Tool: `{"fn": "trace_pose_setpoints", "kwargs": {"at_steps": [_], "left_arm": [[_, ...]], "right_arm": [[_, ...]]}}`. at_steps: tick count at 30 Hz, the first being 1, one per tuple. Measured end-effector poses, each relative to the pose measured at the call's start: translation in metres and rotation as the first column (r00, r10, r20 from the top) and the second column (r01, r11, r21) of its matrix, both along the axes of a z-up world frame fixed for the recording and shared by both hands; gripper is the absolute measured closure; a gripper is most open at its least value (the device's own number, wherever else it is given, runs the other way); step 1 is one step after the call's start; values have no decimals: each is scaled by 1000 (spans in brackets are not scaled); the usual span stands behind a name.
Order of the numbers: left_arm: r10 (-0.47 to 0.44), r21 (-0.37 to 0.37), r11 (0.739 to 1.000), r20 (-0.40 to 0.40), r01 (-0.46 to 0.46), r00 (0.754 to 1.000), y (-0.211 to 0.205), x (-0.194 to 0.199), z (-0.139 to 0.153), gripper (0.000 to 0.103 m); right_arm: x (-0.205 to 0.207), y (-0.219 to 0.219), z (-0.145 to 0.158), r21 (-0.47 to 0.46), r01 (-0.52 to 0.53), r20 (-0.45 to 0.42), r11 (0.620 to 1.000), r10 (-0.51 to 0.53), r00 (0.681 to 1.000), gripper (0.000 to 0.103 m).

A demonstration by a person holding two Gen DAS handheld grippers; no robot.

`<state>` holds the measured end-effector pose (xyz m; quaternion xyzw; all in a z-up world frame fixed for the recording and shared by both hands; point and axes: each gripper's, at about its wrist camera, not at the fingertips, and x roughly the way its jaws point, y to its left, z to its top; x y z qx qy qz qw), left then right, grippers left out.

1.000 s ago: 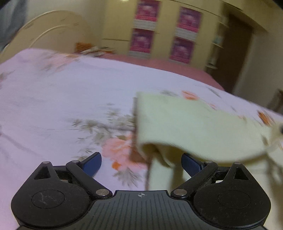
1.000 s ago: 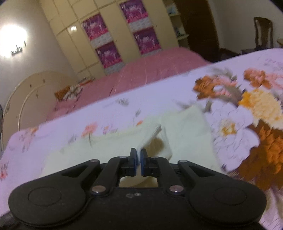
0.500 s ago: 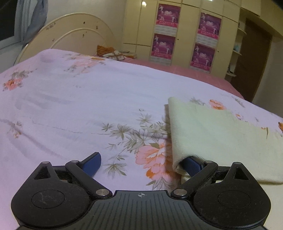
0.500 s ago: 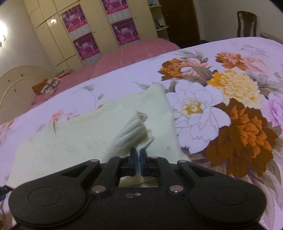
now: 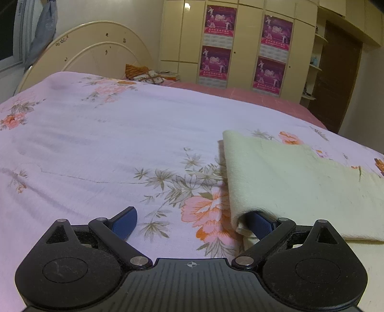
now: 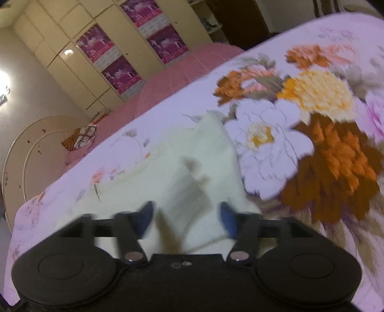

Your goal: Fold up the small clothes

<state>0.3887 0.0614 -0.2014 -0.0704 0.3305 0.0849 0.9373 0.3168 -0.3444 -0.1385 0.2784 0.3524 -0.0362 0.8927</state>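
Your left gripper (image 5: 193, 224) hangs spread wide, 1 finger tucked inside the folded cream cloth (image 5: 295, 184) on the flowered bedsheet (image 5: 100, 148). Your right gripper (image 6: 186, 217) gapes apart above the cloth (image 6: 192, 172), holding nothing.

Pale yellow folded cloth (image 5: 295, 182) lies on floral lilac bedsheet (image 5: 100, 148); cream rounded headboard (image 5: 91, 55) behind sheet, poster-covered wardrobe (image 5: 244, 48) right of headboard.

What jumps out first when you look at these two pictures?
The big orange and white flower print on the lilac bedspread, right of the cloth. Next, a pale cream folded cloth lying flat, with the open right gripper above it. Behind, magenta posters on cream wardrobe doors.
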Motion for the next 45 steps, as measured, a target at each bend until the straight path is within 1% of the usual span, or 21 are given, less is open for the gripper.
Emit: {"fn": "trace_pose_setpoints", "kwargs": {"at_steps": [3,5,7,8,9,13,15,17,19,21,23,25,28,29,31,33,35,37,40,43,45], "left_arm": [[-1,5,1000,0,1,1000,-1,0,0,6],[-2,4,1000,2,2,1000,-1,0,0,6],[-3,4,1000,3,3,1000,-1,0,0,6],[-4,6,1000,4,4,1000,-1,0,0,6],[-5,9,1000,5,5,1000,-1,0,0,6],[-4,25,1000,4,4,1000,-3,1,-1,6],[-1,32,999,1,1,1000,-5,1,-1,6],[-5,39,999,2,5,1000,-6,1,-1,6],[-6,37,999,2,6,1000,-5,1,-2,6],[-11,32,999,-3,11,1000,-4,1,0,6],[-38,24,999,-22,38,999,-2,-1,3,6],[-80,9,997,-42,81,996,1,-8,8,6],[-112,8,994,-13,112,994,5,-28,20,6],[-119,0,993,6,119,993,5,-32,26,6],[-144,-11,989,44,145,989,-1,-32,37,6],[-183,-41,982,71,186,981,-11,-21,45,6],[-232,-88,967,76,239,970,-28,-1,48,7],[-288,-126,947,73,296,955,-46,20,45,7],[-321,-140,937,23,321,947,-63,51,32,7],[-312,-96,947,-37,308,949,-65,72,15,7],[-322,-16,947,-45,321,946,-66,76,10,7]], "right_arm": [[14,2,-4,-54,-14,-18,998,14,1000,28],[22,8,-9,-105,-49,-53,993,43,998,37],[19,14,-7,-150,-84,-49,985,77,996,81],[16,15,-5,-139,-94,-41,986,89,995,88],[13,15,-4,-136,-103,-29,985,100,995,92],[12,25,11,-221,-129,14,967,136,991,94],[12,30,22,-313,-118,46,942,139,989,94],[18,29,15,-388,-115,-8,915,121,993,94],[24,19,-2,-366,-117,-82,923,94,992,94],[26,19,-9,-385,-127,-85,914,102,991,94],[29,24,-7,-424,-125,-77,897,102,992,90],[30,22,-4,-420,-122,-82,899,96,992,80],[20,17,0,-463,-75,-66,883,50,997,74],[16,14,3,-465,-46,-48,884,26,998,73],[7,9,13,-409,-9,10,912,14,1000,73],[8,16,21,-380,-39,39,924,58,998,73],[15,32,23,-370,-110,33,922,131,991,74],[23,43,18,-342,-158,9,926,171,985,75],[32,48,8,-297,-179,-28,938,179,983,75],[36,45,1,-319,-181,-55,930,172,984,75],[39,38,-5,-353,-181,-91,918,159,983,77]]}}
